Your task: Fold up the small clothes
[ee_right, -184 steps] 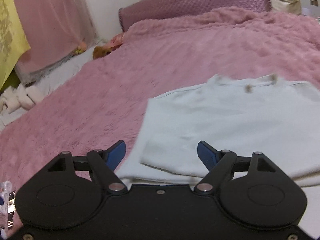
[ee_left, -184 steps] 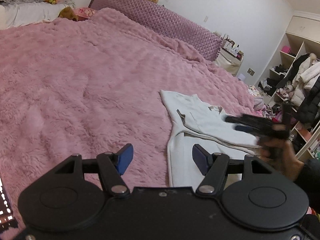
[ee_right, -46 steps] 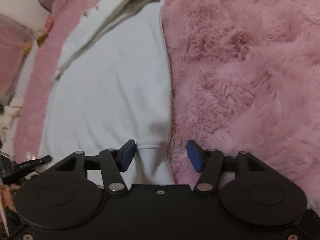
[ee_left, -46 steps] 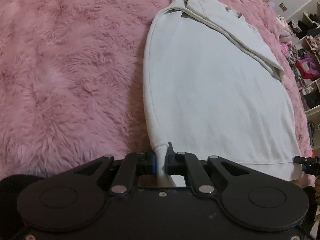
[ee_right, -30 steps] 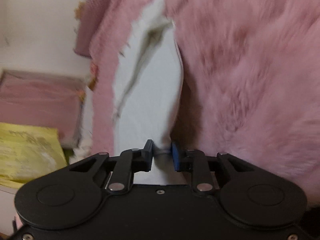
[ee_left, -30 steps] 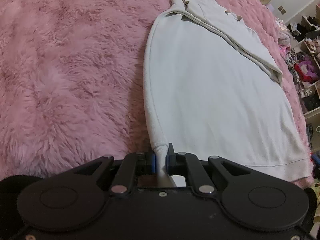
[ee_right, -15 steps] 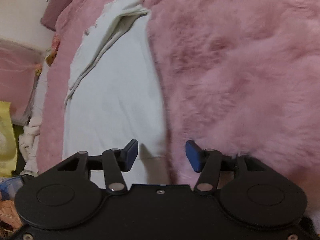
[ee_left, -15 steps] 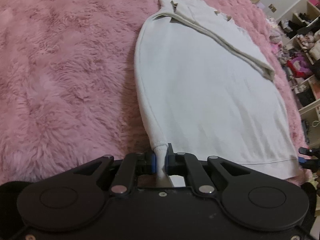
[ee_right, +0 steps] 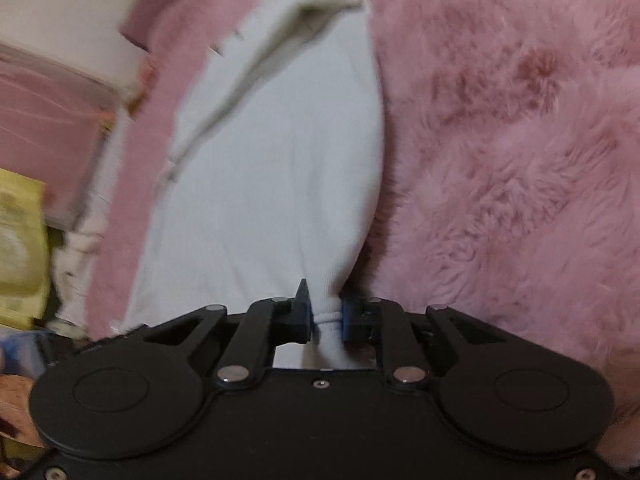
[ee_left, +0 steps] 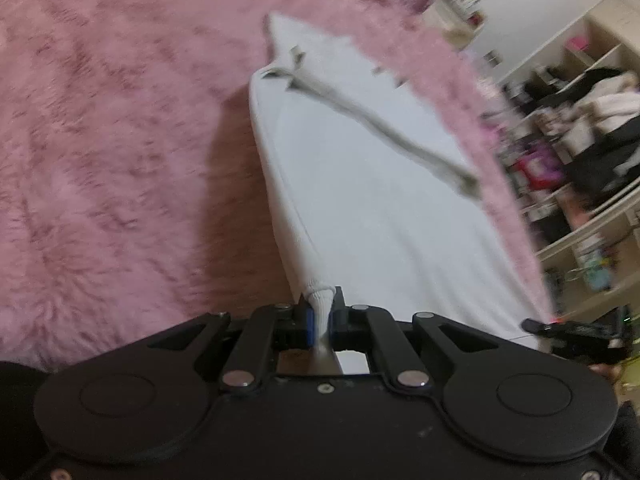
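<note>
Half a second earlier the right gripper (ee_right: 326,322) had stood wide open beside the hem; its jaws had just been closing and now pinched a bunched corner of the pale white long-sleeved cotton top (ee_right: 272,168) between the blue pads. The left gripper (ee_left: 320,320) was still clamped on the opposite hem corner, as before, and its view had tilted up so that the far shelving came into sight.

The top lay stretched lengthwise on the fluffy pink fur bedspread (ee_left: 112,152), its hem nearest the grippers and its collar farthest, with one sleeve folded across the body.

The left wrist view showed the right gripper as a dark, blurred shape (ee_left: 576,330) at the hem's other corner, and cluttered open shelves holding clothes (ee_left: 580,128) past the bed. The right wrist view showed instead a pale wall (ee_right: 68,12), a pink panel (ee_right: 44,120) and something yellow (ee_right: 20,248) beside the bed, all blurred.

Nothing lay on the top, and each gripper's black body hid the nearest stretch of hem.
</note>
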`<state>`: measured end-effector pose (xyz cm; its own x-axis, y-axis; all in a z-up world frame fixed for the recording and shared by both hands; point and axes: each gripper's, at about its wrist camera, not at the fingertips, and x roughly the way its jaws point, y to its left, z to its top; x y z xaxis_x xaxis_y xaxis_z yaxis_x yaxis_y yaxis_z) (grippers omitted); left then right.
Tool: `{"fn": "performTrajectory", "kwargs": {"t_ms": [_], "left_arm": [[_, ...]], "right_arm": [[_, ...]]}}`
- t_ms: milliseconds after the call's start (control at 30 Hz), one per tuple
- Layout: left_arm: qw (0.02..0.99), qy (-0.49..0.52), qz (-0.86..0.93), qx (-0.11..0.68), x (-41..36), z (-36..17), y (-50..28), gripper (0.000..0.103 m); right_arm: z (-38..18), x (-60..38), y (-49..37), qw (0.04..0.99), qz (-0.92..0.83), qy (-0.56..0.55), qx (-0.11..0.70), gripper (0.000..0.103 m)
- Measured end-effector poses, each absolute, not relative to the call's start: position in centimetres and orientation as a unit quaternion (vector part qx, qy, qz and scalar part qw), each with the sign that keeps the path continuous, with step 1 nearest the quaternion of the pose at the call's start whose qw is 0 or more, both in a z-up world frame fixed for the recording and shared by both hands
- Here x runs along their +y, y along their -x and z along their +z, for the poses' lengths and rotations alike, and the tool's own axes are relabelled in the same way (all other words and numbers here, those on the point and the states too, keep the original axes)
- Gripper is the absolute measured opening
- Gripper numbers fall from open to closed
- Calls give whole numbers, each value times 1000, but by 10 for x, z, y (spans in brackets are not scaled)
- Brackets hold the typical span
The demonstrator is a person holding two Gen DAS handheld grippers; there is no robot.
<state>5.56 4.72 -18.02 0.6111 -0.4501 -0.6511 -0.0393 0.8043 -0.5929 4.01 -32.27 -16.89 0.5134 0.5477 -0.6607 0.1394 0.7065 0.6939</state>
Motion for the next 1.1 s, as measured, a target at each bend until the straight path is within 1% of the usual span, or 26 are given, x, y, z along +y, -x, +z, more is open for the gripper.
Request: {"fn": "performTrajectory", "kwargs": {"t_ms": [67, 133, 233, 333, 433, 600, 700, 767, 900, 1000, 1100], "left_arm": [[854, 287, -121, 417, 47, -176, -51, 4], [851, 304, -108, 415, 53, -174, -45, 4], [851, 345, -124, 377, 65, -160, -31, 4], [863, 326, -134, 361, 66, -140, -23, 4], [862, 325, -149, 360, 66, -131, -20, 4], [861, 325, -157, 357, 63, -123, 4, 4], [857, 341, -159, 353, 65, -122, 21, 4], [856, 338, -159, 358, 63, -123, 27, 4], [846, 336, -158, 382, 58, -139, 28, 4], [841, 332, -157, 396, 54, -148, 26, 4], [839, 333, -162, 399, 52, -150, 24, 4]], "right_arm": [[-160, -326, -29, 808, 147, -357, 446, 10], [-155, -328, -23, 812, 147, -359, 437, 9], [-151, -335, -13, 808, 144, -387, 420, 9], [-139, -330, -10, 818, 165, -379, 400, 9], [-138, -334, -2, 809, 161, -398, 402, 9], [-127, -336, 19, 788, 185, -420, 410, 8], [-110, -327, 34, 797, 196, -387, 419, 8], [-108, -326, 41, 786, 195, -397, 431, 9], [-119, -329, 45, 764, 166, -407, 472, 10], [-135, -335, 48, 748, 149, -414, 497, 15], [-143, -334, 58, 740, 140, -410, 515, 17]]}}
